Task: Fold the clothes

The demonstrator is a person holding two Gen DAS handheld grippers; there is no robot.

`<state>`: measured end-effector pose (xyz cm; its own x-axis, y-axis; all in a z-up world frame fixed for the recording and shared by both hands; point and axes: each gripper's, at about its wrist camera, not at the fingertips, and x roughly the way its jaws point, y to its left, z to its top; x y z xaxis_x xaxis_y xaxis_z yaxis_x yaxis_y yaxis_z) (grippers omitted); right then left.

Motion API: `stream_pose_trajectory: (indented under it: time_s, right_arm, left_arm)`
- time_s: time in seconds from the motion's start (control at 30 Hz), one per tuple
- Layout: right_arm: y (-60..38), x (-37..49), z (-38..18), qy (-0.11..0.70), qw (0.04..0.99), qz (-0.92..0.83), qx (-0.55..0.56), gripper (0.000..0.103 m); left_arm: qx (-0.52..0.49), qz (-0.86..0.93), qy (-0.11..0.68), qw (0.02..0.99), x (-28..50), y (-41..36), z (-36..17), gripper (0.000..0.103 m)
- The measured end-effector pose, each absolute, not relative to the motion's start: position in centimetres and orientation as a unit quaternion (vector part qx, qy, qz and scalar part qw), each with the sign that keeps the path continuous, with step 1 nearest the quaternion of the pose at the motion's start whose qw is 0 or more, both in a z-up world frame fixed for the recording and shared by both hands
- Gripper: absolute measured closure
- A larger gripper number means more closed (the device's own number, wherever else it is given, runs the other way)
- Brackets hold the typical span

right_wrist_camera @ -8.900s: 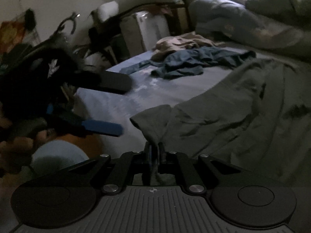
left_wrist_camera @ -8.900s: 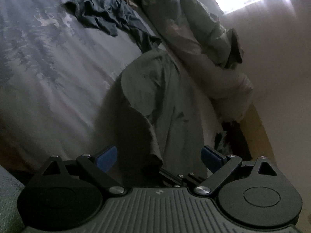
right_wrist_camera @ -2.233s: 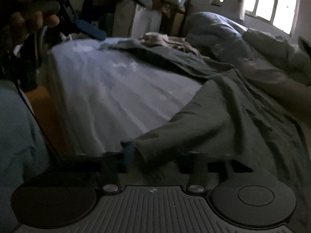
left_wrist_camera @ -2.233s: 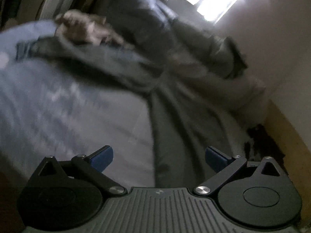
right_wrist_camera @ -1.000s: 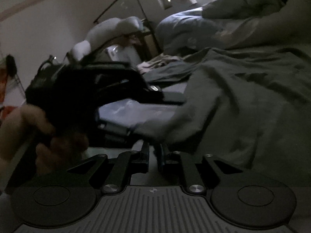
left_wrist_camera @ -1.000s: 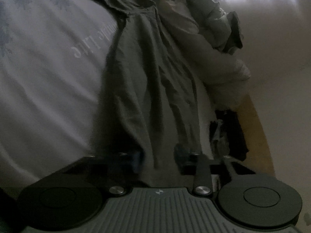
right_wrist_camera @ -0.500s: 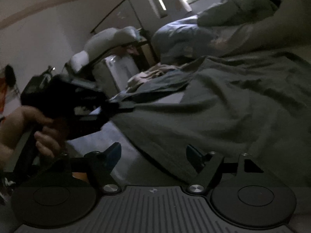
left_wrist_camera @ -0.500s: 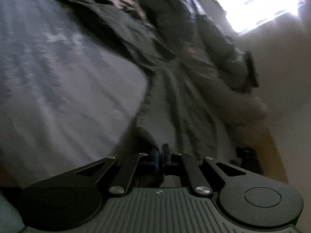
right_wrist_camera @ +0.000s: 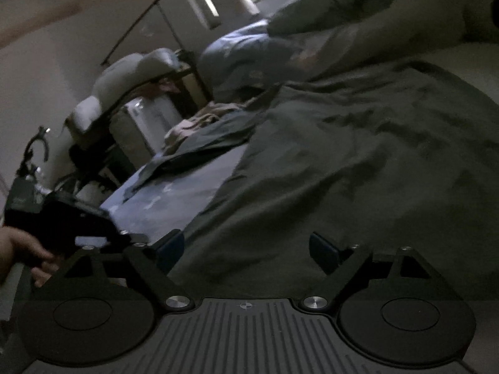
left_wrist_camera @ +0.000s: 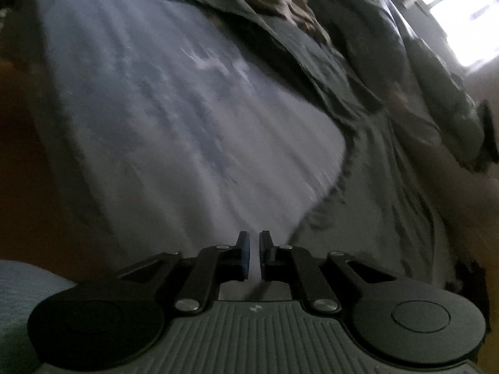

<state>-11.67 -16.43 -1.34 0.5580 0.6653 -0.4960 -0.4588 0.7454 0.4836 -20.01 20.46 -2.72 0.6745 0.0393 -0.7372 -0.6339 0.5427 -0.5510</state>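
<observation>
While the left gripper point(left_wrist_camera: 254, 257) has jaws nearly closed on nothing above bare bedsheet point(left_wrist_camera: 187, 143), the right gripper point(right_wrist_camera: 246, 252), just widened, straddles the grey garment point(right_wrist_camera: 358, 168) edge.

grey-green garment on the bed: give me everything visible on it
The grey-green garment looks like thin, matte, soft cloth, dark olive-grey and plain, with no print visible. It lies spread and creased on the blue-grey patterned bedsheet, its ragged-looking edge running along the bare sheet. Its far end meets a darker blue garment. The right gripper hovers open over its near edge, pads not pressing. The left gripper is nearly shut beside it, nothing visible between its fingers.
</observation>
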Motion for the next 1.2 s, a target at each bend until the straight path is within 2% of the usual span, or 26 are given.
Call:
stream_pose_trajectory:
  time_s: [0.13,0.43,0.5,0.63,0.67,0.8,0.93,1.1,1.2]
  right_arm:
    - [-17.9,-11.0,-1.6,0.347,0.874,0.287,0.184,0.013]
    - [-22.5,-9.3,-2.7,0.353,0.851,0.226,0.316,0.013]
    - [-22.9,-9.3,-2.8,0.35,0.853,0.218,0.32,0.013]
    - [-23.9,-9.4,-3.2,0.342,0.854,0.205,0.334,0.013]
    - [-24.3,-9.4,-3.4,0.34,0.853,0.199,0.343,0.013]
    - [-26.2,-9.3,-3.8,0.328,0.851,0.172,0.372,0.013]
    - [-28.5,-9.4,-3.9,0.303,0.868,0.119,0.375,0.013]
    - [-32.3,-10.0,-4.1,0.262,0.886,0.042,0.38,0.013]
    - [-34.9,-10.3,-4.5,0.245,0.885,-0.001,0.395,0.013]
  left_arm:
    - [-0.391,0.23,0.298,0.84,-19.6,19.2,-0.7,0.083]
    - [-0.324,0.172,0.288,0.885,-17.7,13.9,1.9,0.08]
    - [-0.321,0.163,0.286,0.888,-17.3,13.0,2.1,0.076]
    - [-0.326,0.157,0.274,0.891,-16.8,11.8,2.0,0.055]
    - [-0.324,0.151,0.273,0.893,-16.6,11.3,2.1,0.052]
    - [-0.308,0.125,0.278,0.901,-16.0,9.5,2.3,0.047]
    - [-0.317,0.098,0.281,0.9,-15.1,8.1,2.2,0.036]
    - [-0.326,0.05,0.286,0.9,-13.5,5.8,1.7,0.034]
    - [-0.318,0.011,0.294,0.902,-12.7,4.2,1.6,0.028]
